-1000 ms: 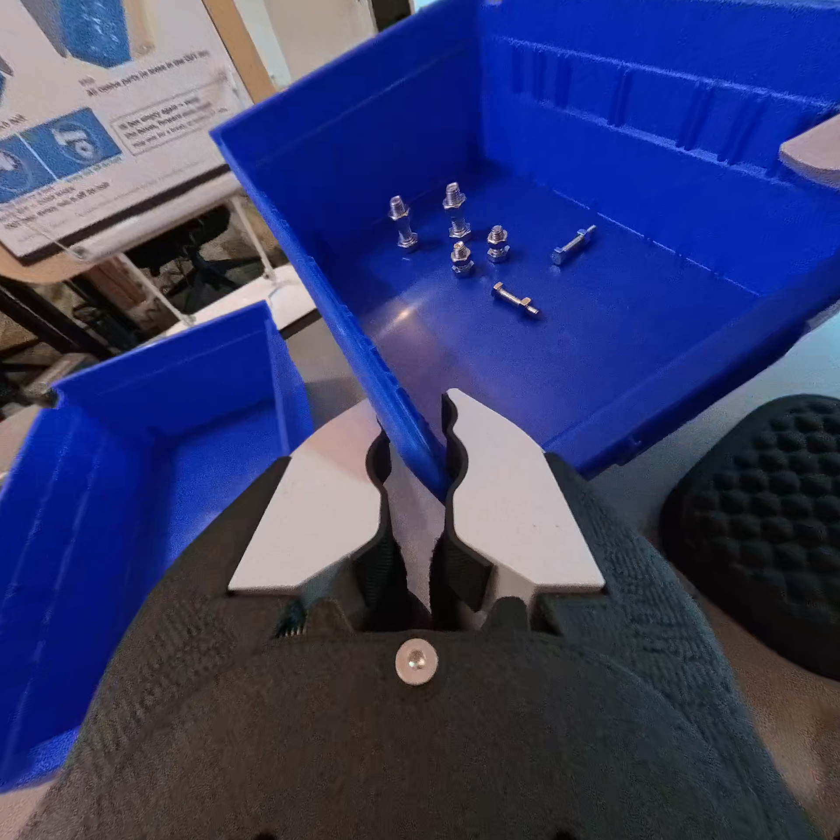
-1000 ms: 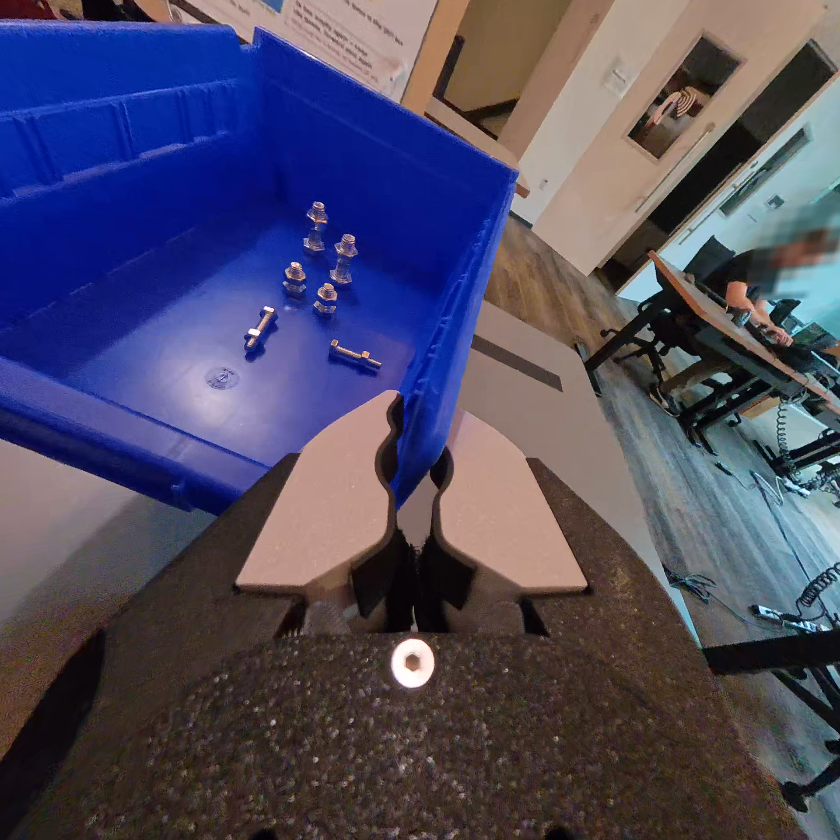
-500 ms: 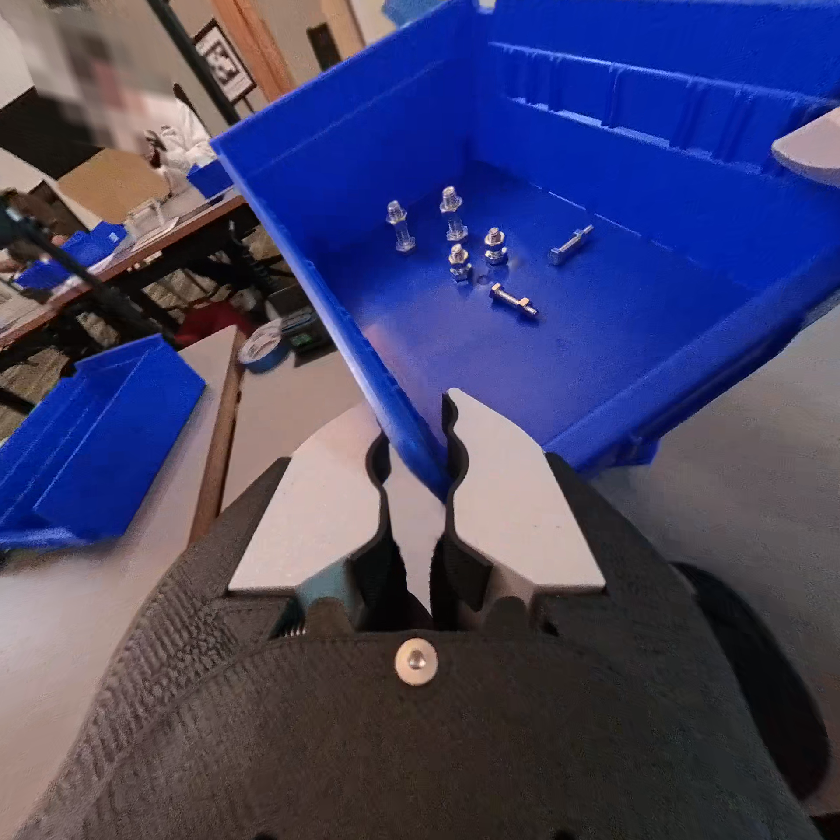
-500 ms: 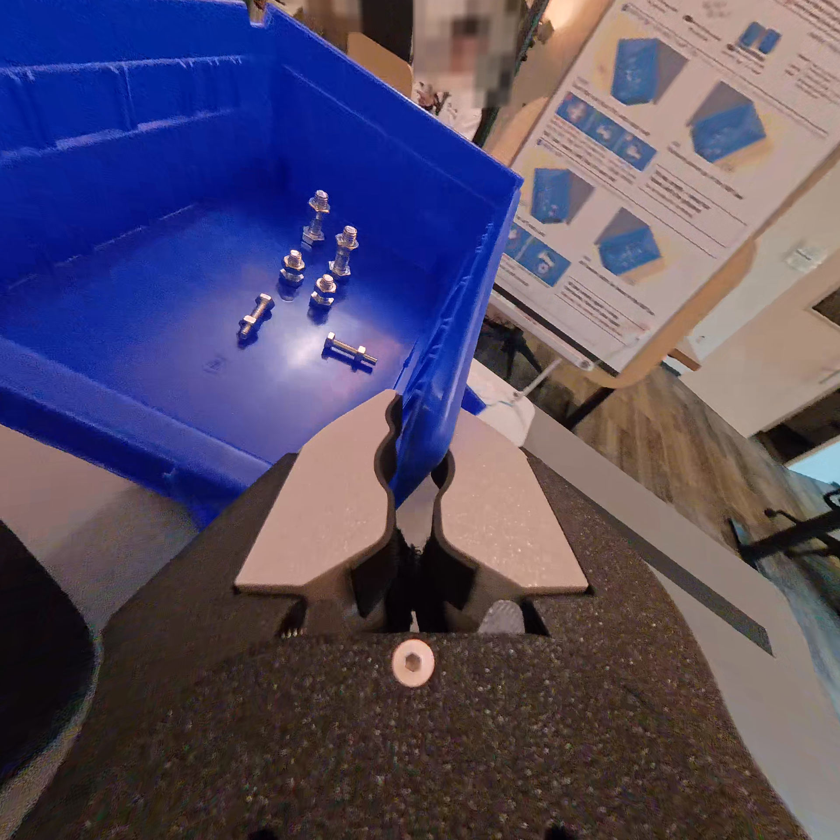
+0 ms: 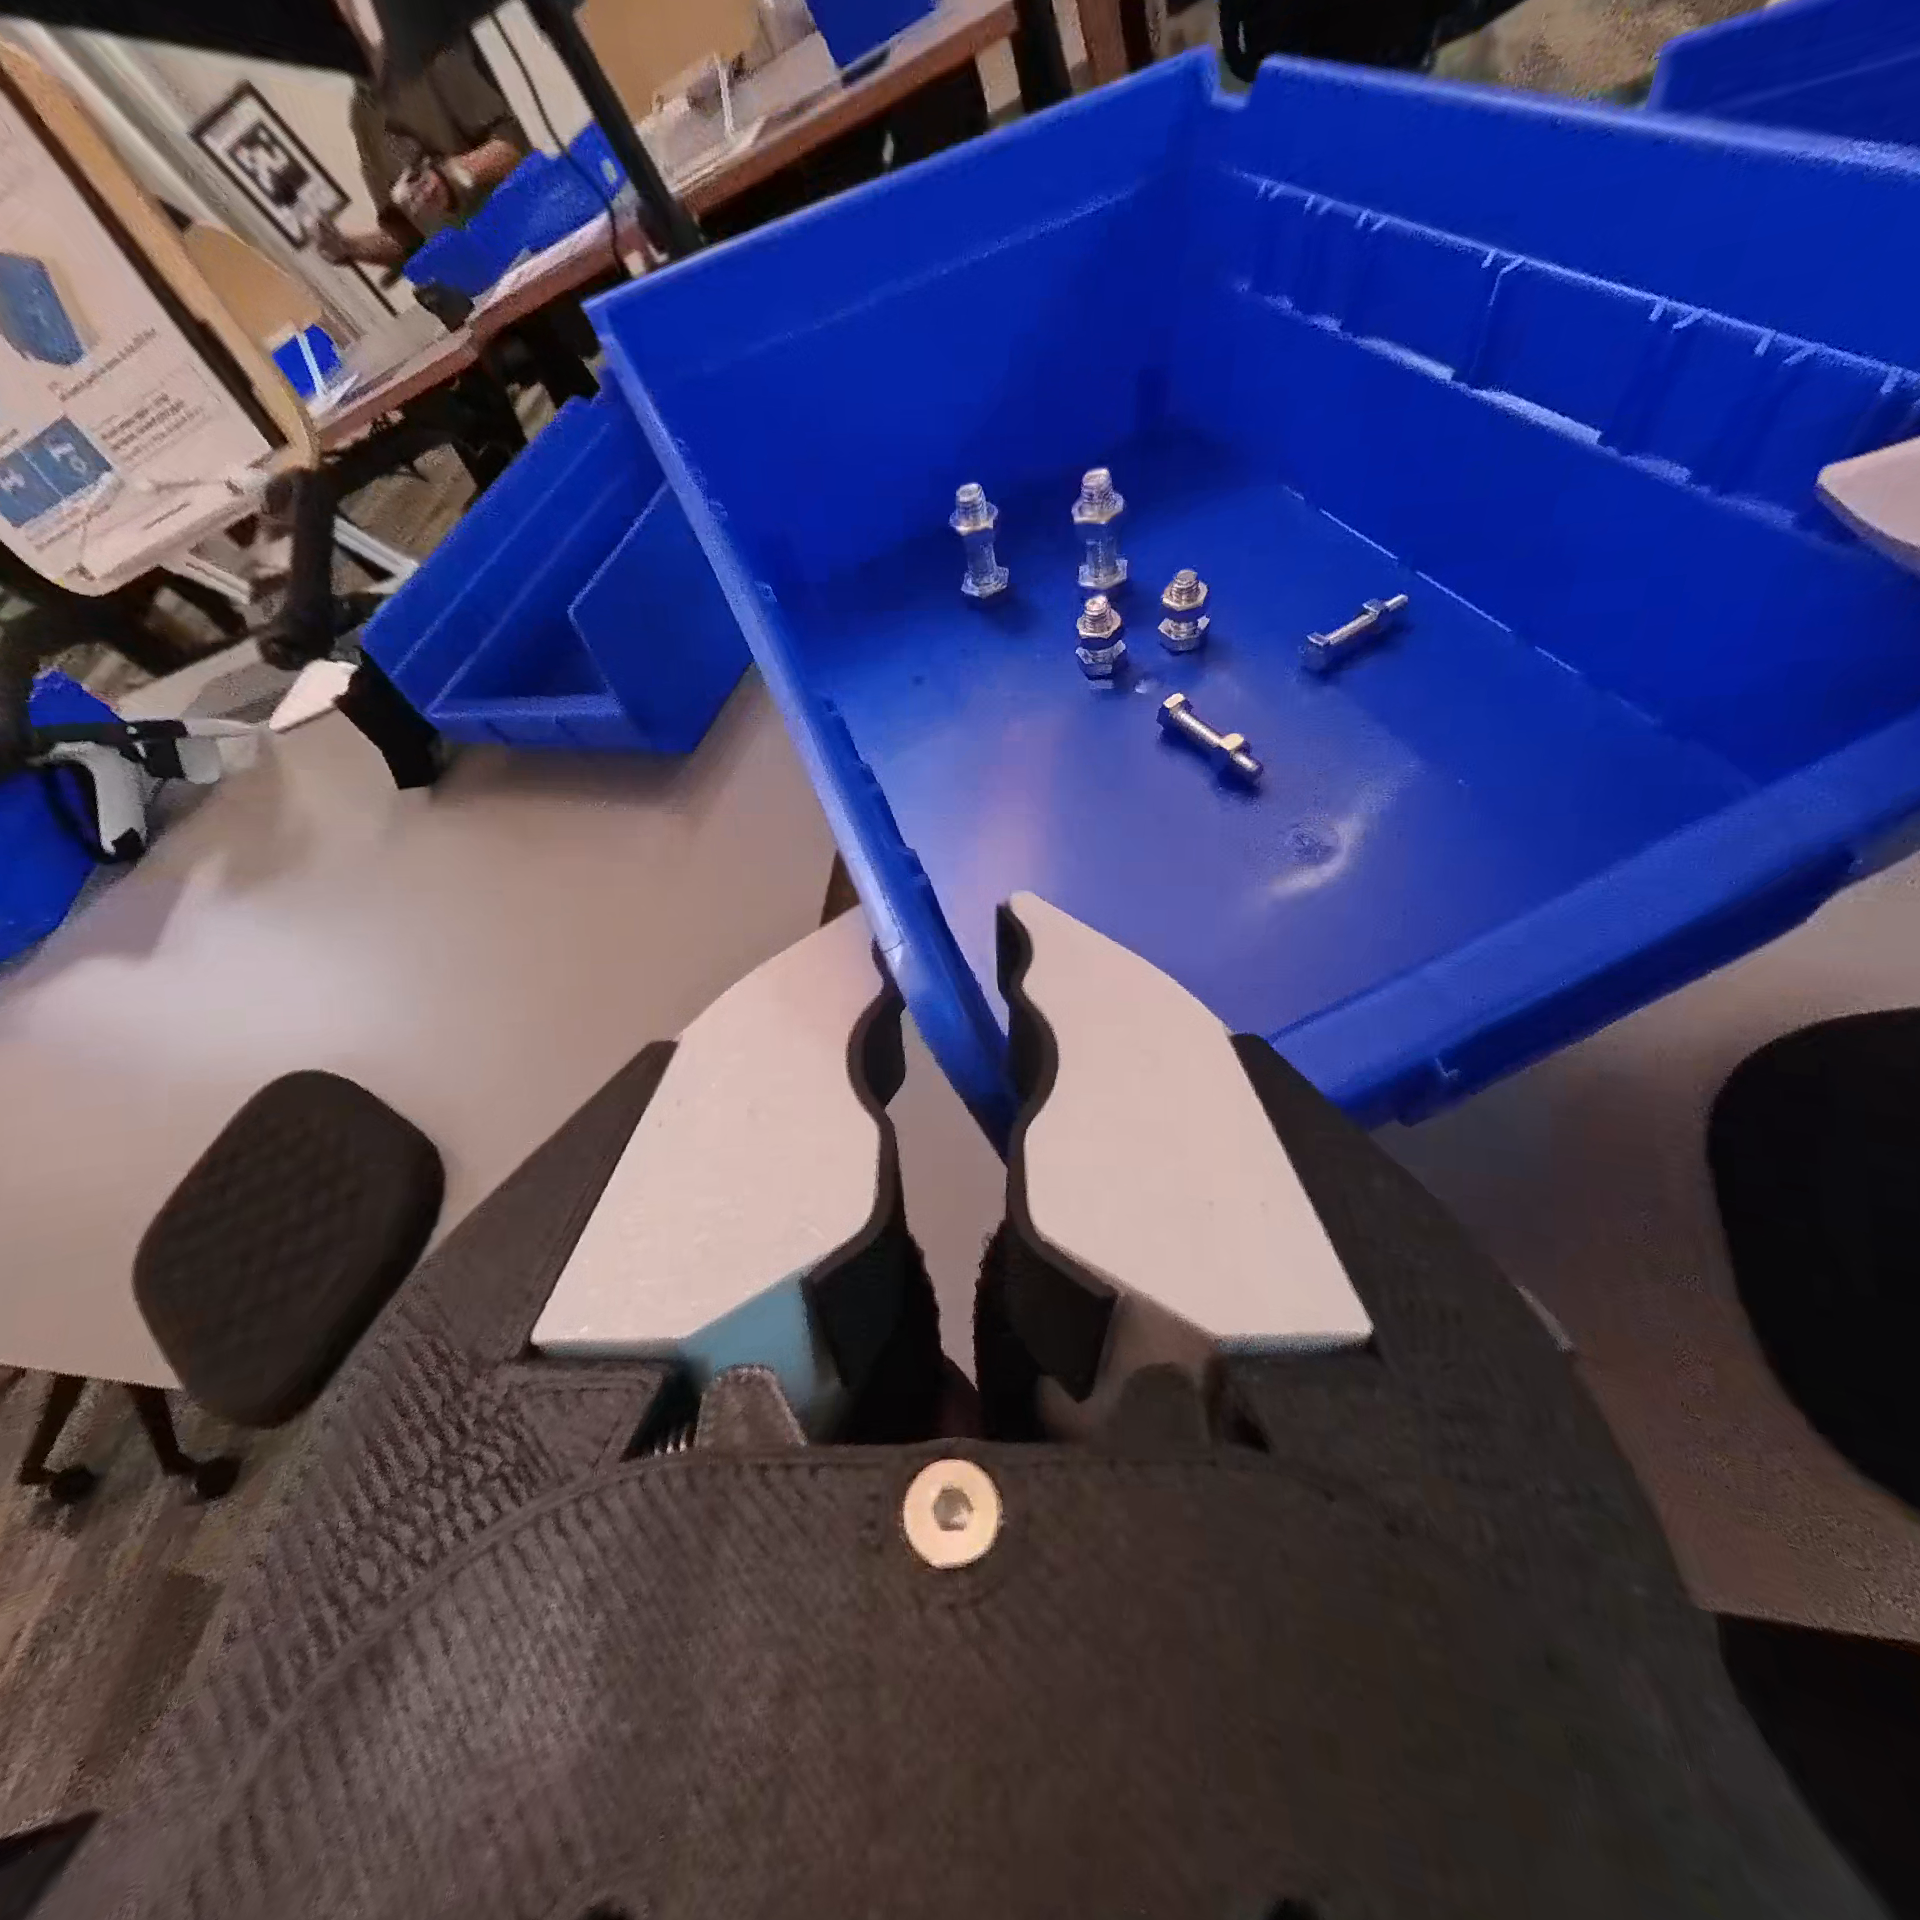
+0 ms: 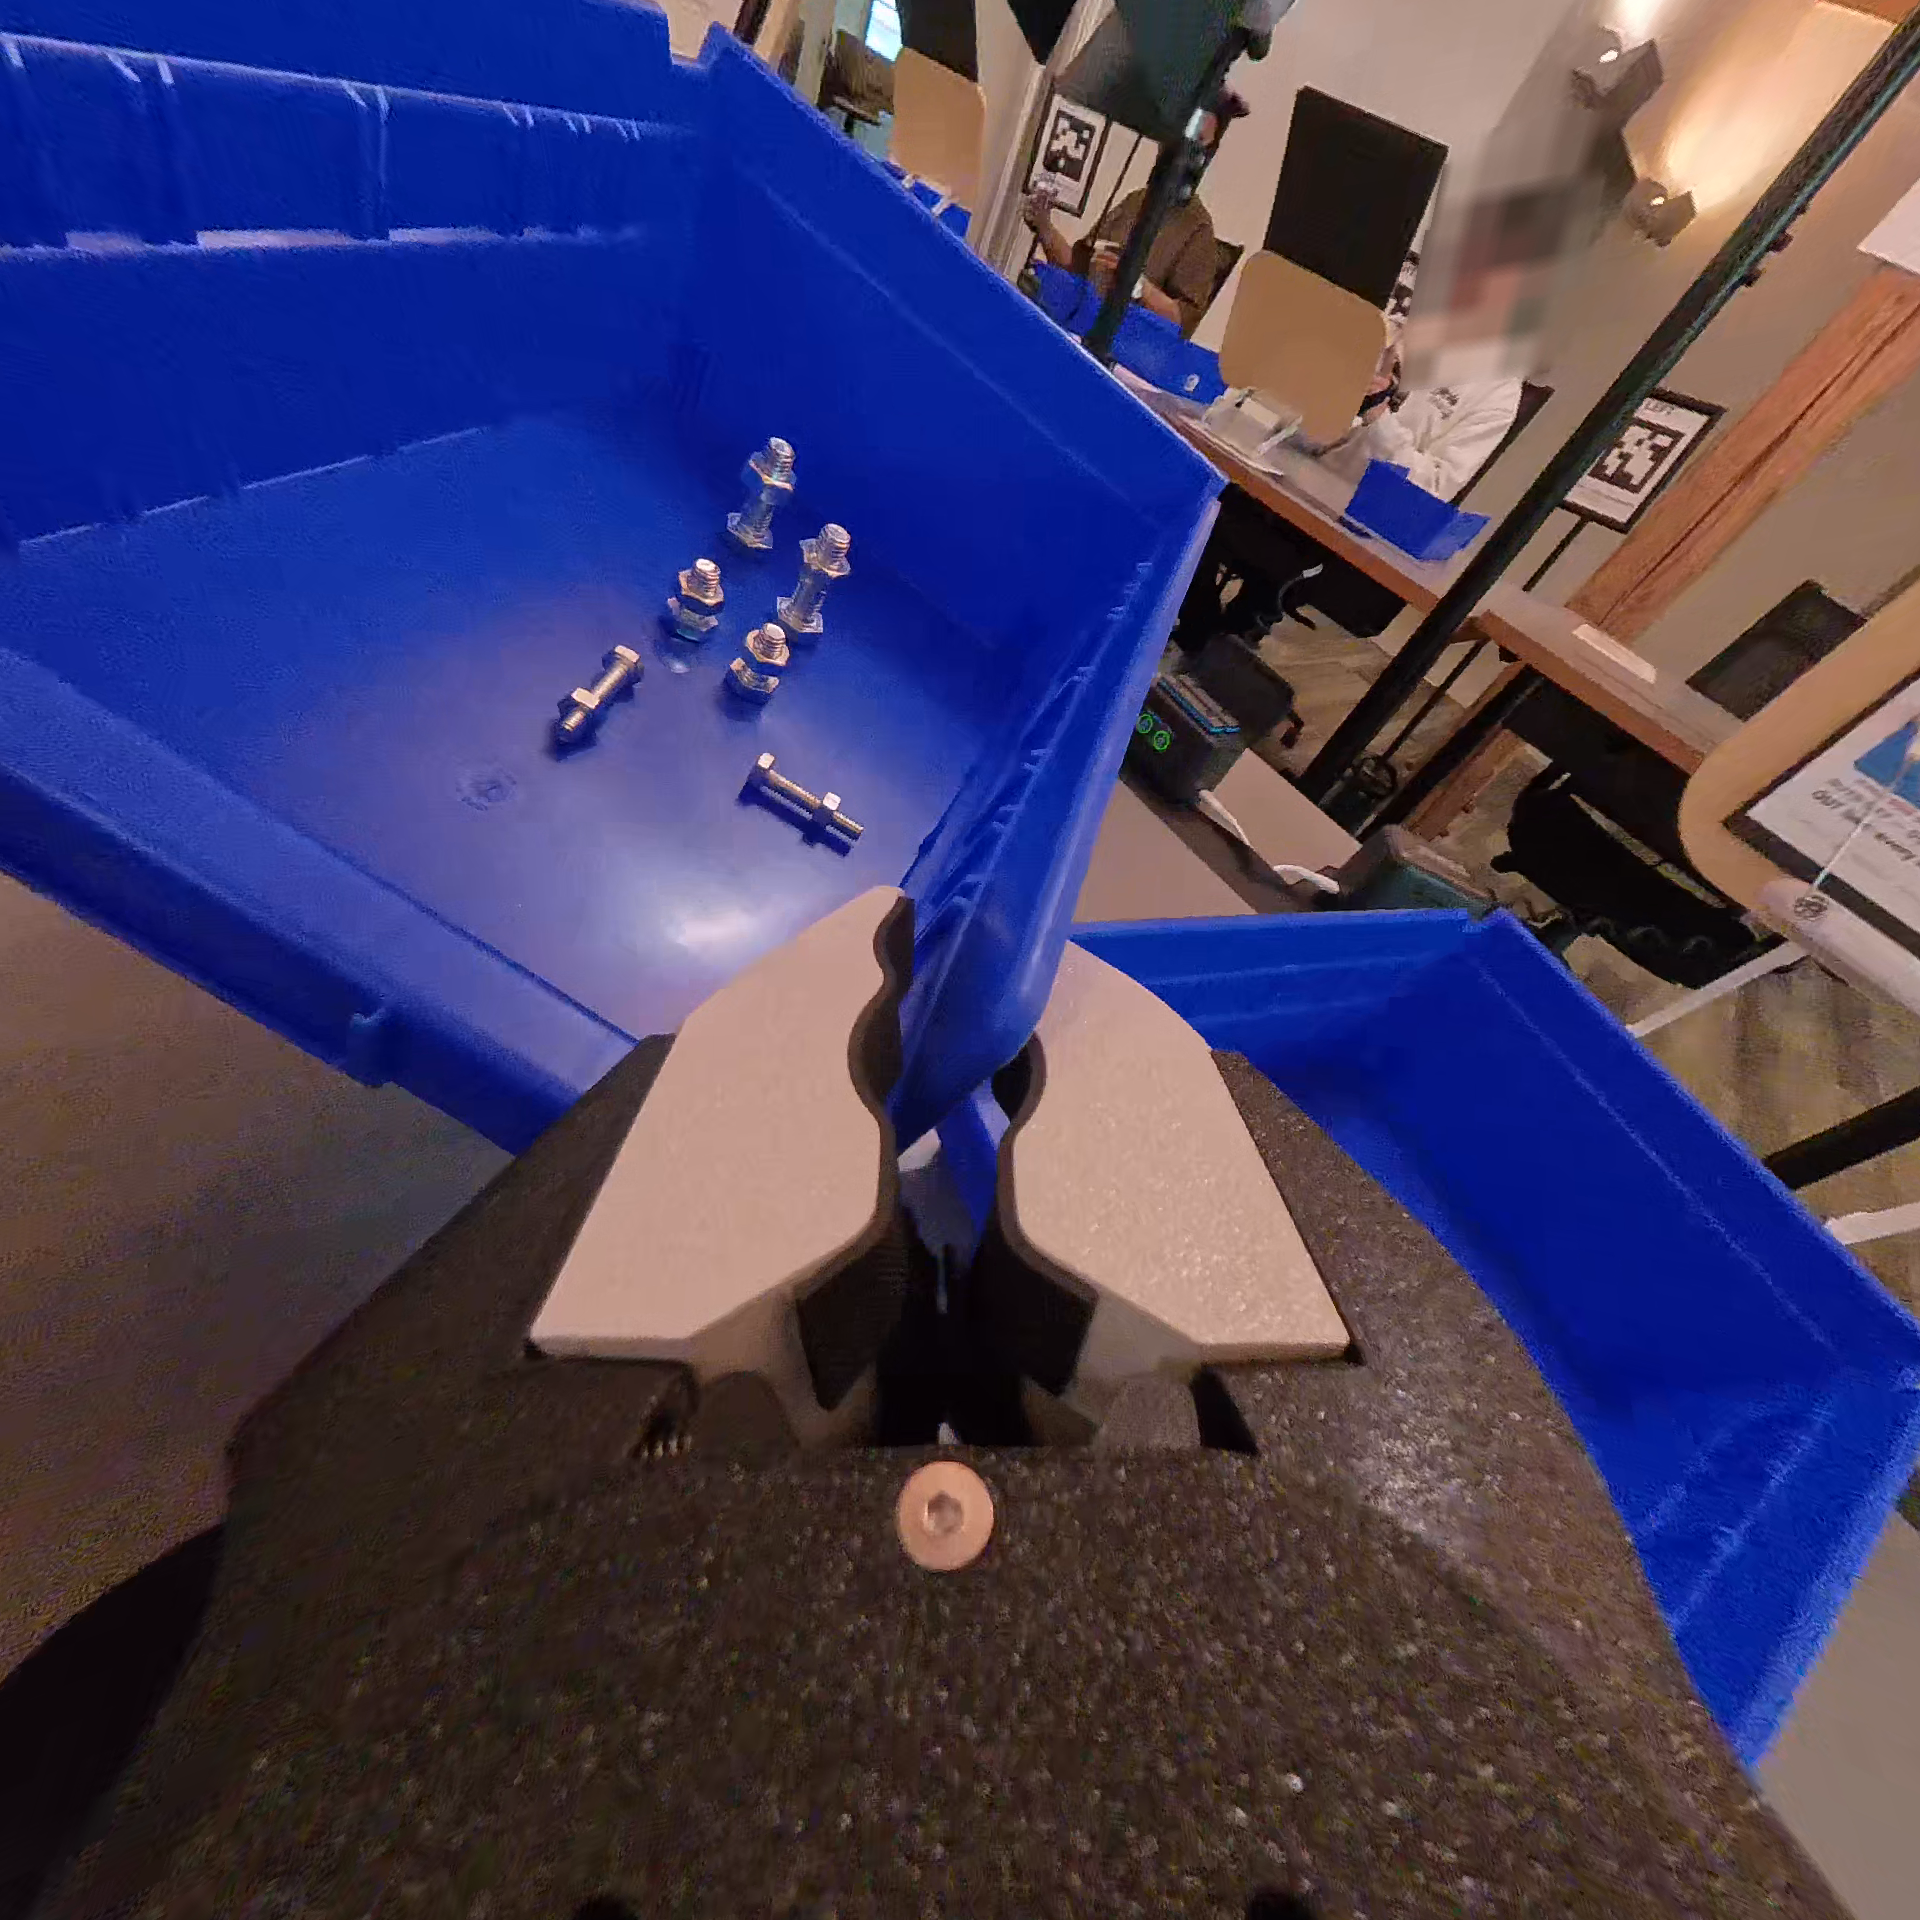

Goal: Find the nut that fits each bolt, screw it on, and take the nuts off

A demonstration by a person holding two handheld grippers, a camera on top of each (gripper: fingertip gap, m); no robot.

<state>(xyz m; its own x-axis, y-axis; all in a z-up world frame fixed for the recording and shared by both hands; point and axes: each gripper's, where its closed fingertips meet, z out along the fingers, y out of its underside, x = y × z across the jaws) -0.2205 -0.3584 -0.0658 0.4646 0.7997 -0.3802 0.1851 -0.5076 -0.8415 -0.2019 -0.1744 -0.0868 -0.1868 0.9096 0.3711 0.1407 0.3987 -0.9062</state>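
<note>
Both grippers, left [image 5: 948, 997] and right [image 6: 971, 997], clamp one blue bin [image 5: 1558, 436] holding six nutted bolts [image 5: 1205, 738].

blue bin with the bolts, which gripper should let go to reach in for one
Left, probably. The nearest lying bolt sits closer to the wall the left gripper grips; the right gripper, clamped on the opposite wall of the blue bin, can steady it.

Shared lab/workshop: blue parts bins [image 5: 540, 644] sitting on benches [image 6: 1382, 561], fiducial markers [image 6: 1647, 452] hanging on walls, ppl working.
</note>
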